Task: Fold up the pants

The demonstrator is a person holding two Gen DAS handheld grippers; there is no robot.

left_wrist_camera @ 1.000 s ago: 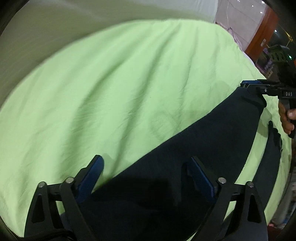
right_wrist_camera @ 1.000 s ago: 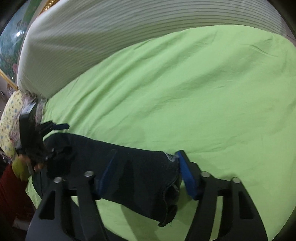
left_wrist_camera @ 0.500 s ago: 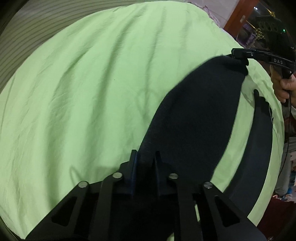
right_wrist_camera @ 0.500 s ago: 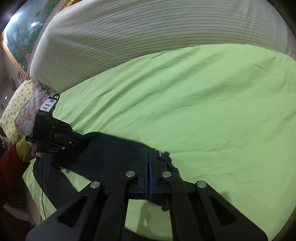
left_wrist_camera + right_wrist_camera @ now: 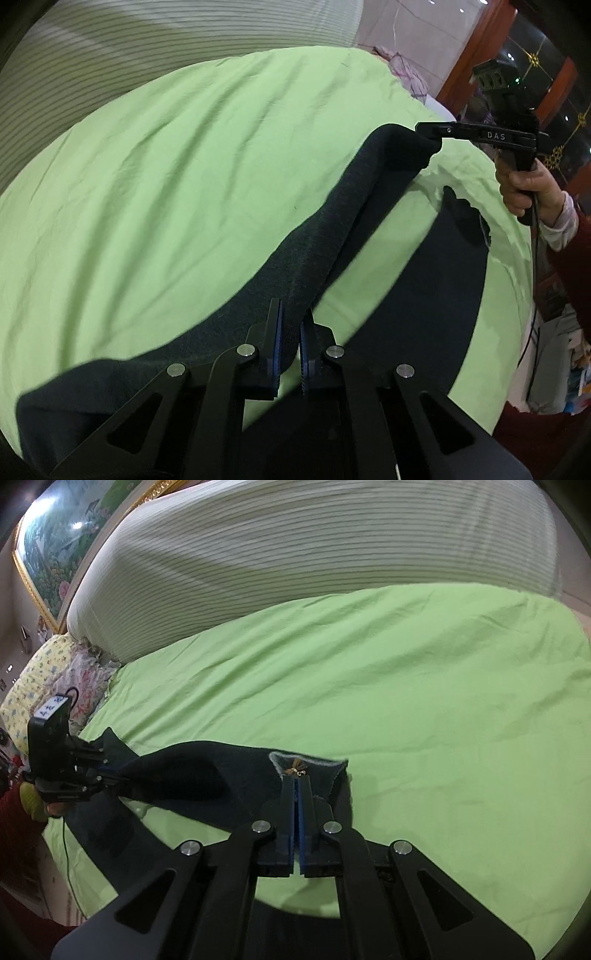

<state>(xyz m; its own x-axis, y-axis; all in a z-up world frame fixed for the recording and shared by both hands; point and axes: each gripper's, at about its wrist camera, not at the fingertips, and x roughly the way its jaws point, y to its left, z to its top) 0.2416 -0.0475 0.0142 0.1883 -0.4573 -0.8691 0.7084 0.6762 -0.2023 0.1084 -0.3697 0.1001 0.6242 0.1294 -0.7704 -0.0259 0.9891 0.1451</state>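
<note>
Dark navy pants lie on a green bed sheet. My left gripper is shut on a fold of the fabric at the bottom of the left wrist view. From there a raised strip of cloth runs to the right gripper, which pinches its far end. The other leg lies flat on the sheet to the right. In the right wrist view my right gripper is shut on the pants at a grey-edged hem. The left gripper holds the far end at the left.
A striped white duvet is piled along the far side of the bed. Floral pillows sit at the left, under a framed painting. A hand and red sleeve hold the right gripper. Wooden furniture stands beyond the bed's edge.
Both grippers went from open around the pants to shut on them. They have since lifted the fabric off the sheet, and it now hangs stretched between them.
</note>
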